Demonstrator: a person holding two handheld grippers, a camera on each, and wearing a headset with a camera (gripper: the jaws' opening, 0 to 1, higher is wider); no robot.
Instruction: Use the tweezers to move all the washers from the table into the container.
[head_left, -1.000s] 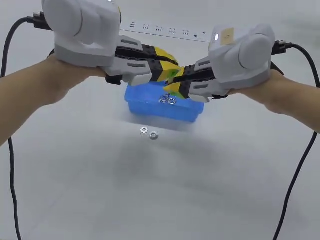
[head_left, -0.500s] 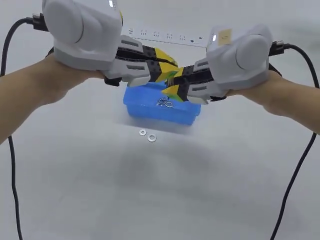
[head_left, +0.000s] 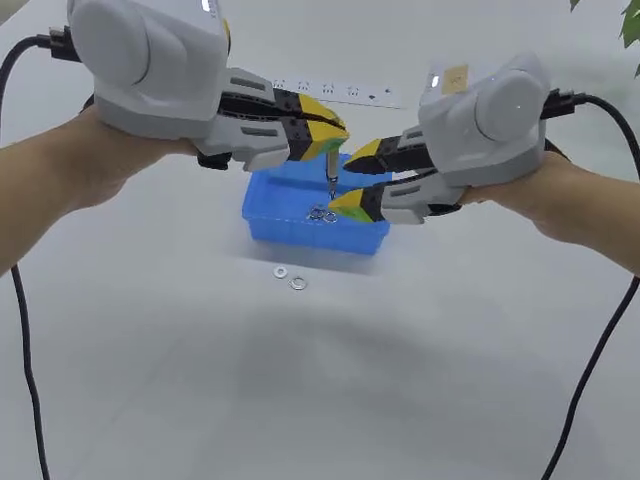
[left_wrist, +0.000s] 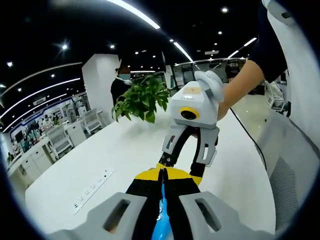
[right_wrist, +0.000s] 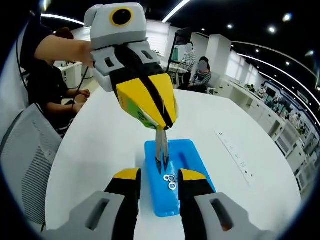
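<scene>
My left gripper (head_left: 338, 130) is shut on thin metal tweezers (head_left: 331, 182) that point down over the blue container (head_left: 268, 215). A few washers (head_left: 322, 213) lie inside the container. Two more washers (head_left: 289, 277) lie on the white table just in front of it. My right gripper (head_left: 342, 187) is open, and its yellow jaws stand either side of the tweezers' tip without touching it. In the right gripper view the tweezers (right_wrist: 160, 147) hang from the left gripper (right_wrist: 150, 107) above the container (right_wrist: 192, 160) and its washers (right_wrist: 170, 181). The left gripper view has its own jaws (left_wrist: 162, 176) pressed together.
A white power strip (head_left: 330, 90) lies behind the container. Black cables (head_left: 600, 340) trail from both grippers over the table. A potted plant (left_wrist: 142, 100) stands farther along the table. People sit at the table's far end (right_wrist: 197, 70). The near table surface is bare white.
The right gripper's jaws have spread apart and drawn back a little from the left gripper's jaws. The tweezers now show hanging from the left gripper over the container. The view has shifted.
</scene>
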